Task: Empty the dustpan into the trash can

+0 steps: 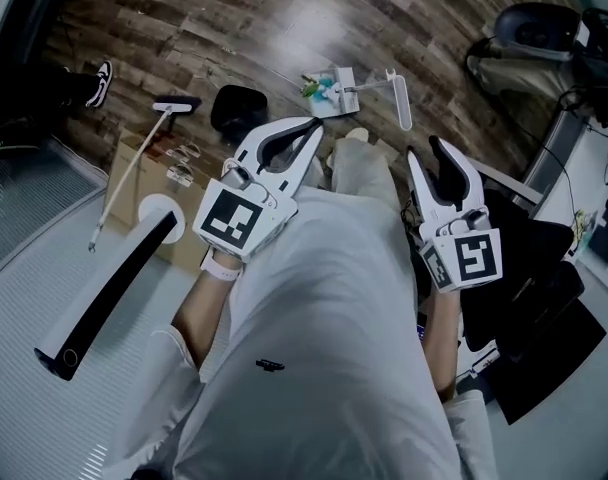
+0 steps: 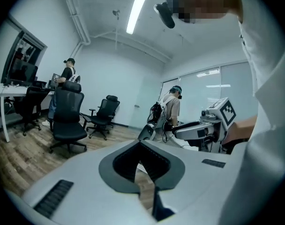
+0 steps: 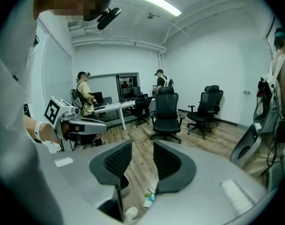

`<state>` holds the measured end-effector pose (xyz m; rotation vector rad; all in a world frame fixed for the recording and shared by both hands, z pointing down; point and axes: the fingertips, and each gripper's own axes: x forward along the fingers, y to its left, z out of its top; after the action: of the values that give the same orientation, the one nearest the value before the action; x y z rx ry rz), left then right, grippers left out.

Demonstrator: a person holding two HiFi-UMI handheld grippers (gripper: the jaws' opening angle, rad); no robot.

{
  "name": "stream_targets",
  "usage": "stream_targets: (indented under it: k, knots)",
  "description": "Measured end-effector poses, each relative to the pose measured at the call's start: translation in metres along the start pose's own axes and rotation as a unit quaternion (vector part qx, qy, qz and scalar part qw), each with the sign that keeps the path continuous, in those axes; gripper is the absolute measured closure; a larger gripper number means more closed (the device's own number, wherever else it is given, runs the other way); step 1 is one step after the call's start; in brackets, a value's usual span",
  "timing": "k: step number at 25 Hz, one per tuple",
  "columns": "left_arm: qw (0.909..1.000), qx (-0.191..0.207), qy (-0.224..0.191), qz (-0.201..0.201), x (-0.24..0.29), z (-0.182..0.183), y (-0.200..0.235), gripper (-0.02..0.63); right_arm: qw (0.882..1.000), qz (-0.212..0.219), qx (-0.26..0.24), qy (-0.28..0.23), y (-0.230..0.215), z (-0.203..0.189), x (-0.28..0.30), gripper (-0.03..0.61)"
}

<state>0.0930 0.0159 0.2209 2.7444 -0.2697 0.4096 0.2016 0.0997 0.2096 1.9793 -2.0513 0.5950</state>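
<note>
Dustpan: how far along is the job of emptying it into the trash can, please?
Done: nothing yet. The dustpan lies on the floor with litter on it, near the black trash can. In hand: nothing; the left gripper is shut and empty, the right gripper open and empty. Left: grasp the dustpan, lift it over the trash can, tip it out.

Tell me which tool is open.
The right tool: its jaws stand apart, with floor showing between them. The left tool is shut, with nothing gripped.
</note>
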Motion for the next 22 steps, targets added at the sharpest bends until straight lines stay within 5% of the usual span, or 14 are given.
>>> stream_targets:
  k: [5,8,13,22]
  knots:
    - [0.9993,-0.031,0.011,-0.019,0.016,-0.012,0.005,0.611,1.000,-0.010,-0.013,0.022,-0.012,-0.005,0.016,0.475]
    - [0.9986,-0.020,0.035,-0.034,0.031,-0.023,0.006,0.611,0.999,-0.030,-0.011,0.014,-0.025,-0.005,0.023,0.566]
    - [0.9977,0.001,0.056,-0.038,0.050,-0.038,0.014,0.611,0.998,-0.039,-0.013,0.040,-0.037,-0.021,0.037,0.568]
    - [0.9936,-0.031,0.108,-0.007,0.091,-0.094,0.049,0.604,0.996,-0.043,-0.008,0.076,-0.054,-0.056,0.069,0.532]
